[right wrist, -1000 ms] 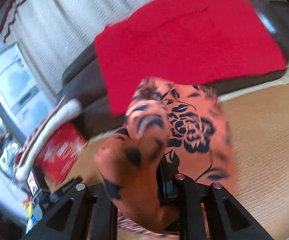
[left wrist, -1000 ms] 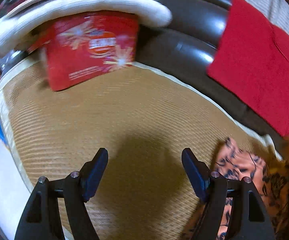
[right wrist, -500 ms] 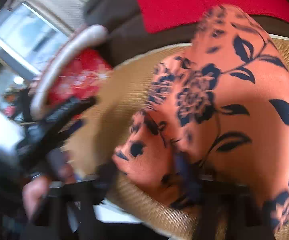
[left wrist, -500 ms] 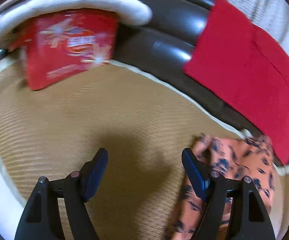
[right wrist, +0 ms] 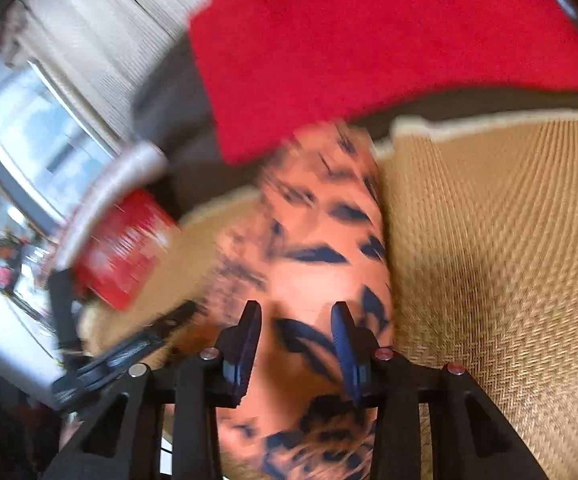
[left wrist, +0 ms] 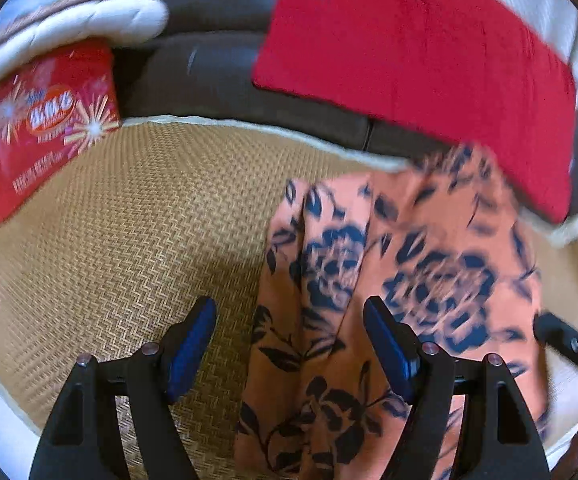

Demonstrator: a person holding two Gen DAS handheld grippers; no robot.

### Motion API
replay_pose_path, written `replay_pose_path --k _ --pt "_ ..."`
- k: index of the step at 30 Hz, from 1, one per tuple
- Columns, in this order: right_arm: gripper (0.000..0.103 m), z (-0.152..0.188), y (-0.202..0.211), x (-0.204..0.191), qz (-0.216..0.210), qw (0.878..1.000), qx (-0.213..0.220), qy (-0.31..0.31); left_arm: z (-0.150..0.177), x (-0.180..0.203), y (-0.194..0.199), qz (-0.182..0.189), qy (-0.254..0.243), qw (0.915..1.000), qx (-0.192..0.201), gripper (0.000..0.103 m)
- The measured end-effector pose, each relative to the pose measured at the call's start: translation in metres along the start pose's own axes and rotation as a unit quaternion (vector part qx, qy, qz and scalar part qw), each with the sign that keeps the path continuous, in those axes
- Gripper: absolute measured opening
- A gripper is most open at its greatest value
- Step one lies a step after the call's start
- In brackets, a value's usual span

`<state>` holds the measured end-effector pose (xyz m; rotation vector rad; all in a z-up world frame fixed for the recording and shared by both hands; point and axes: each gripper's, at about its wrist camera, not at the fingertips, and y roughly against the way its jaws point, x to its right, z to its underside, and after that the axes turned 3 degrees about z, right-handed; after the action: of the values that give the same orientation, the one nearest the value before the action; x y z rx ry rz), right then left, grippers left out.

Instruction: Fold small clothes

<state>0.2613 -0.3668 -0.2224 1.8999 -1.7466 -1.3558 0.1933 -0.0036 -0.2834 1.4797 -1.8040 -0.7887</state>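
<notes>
Dropped from the right tool's grip since a second ago, the orange floral garment now lies spread on the woven mat, its far end reaching the mat's pale back edge under the red cloth. That tool's jaws have just been closing and stand partly apart above the fabric, pads not pressing on it. Blur smears the print there, and the garment's near end is cut off by the frame. Left tool has swung over the garment's left edge, jaws wide, gripping nothing; its right finger covers some fabric. Bare mat lies open on both sides of the garment. At the mat's back left corner, a red packet sits under a white cushion.
</notes>
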Motion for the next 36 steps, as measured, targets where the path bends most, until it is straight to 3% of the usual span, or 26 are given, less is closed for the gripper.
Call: replay_pose_path --k 2,6,9,13,17,18,20,28,31,36 --pt "0.038 0.000 -0.021 0.009 0.007 1.000 -0.013 -0.005 0.005 0.010 -0.012 -0.028 -0.034 0.9989 -0.016 0.077" --pt "0.038 -0.015 -0.026 0.007 0.016 1.000 -0.015 0.000 0.004 0.015 -0.014 -0.038 -0.049 0.9980 -0.010 0.077" --pt "0.041 -0.041 -0.025 -0.003 0.029 0.999 0.020 0.025 0.005 0.020 -0.014 -0.045 -0.056 0.9974 -0.009 0.077" --pt "0.041 -0.074 -0.036 -0.008 0.044 0.999 0.022 0.015 0.006 0.028 -0.014 -0.055 -0.069 0.9961 -0.005 0.077" --pt "0.047 -0.096 -0.088 0.007 0.091 0.995 -0.036 -0.005 0.008 0.031 -0.012 -0.057 -0.073 0.9957 -0.002 0.077" --pt "0.047 -0.098 -0.103 0.014 0.086 0.994 -0.062 -0.021 0.008 0.031 -0.012 -0.057 -0.073 0.9957 -0.002 0.077" --pt "0.048 -0.100 -0.109 0.025 0.063 0.995 -0.069 -0.043 0.008 0.031 -0.013 -0.056 -0.073 0.9957 -0.002 0.077" --pt "0.048 -0.073 -0.056 0.016 0.053 0.998 -0.015 -0.017 0.008 0.030 -0.013 -0.057 -0.072 0.9958 -0.004 0.077" --pt "0.050 -0.055 -0.028 0.010 0.028 0.999 -0.012 -0.017 0.008 0.028 -0.013 -0.054 -0.067 0.9963 -0.005 0.077" --pt "0.049 -0.017 -0.013 0.001 0.031 0.999 -0.026 -0.007 0.009 0.027 -0.013 -0.056 -0.066 0.9963 -0.005 0.077"
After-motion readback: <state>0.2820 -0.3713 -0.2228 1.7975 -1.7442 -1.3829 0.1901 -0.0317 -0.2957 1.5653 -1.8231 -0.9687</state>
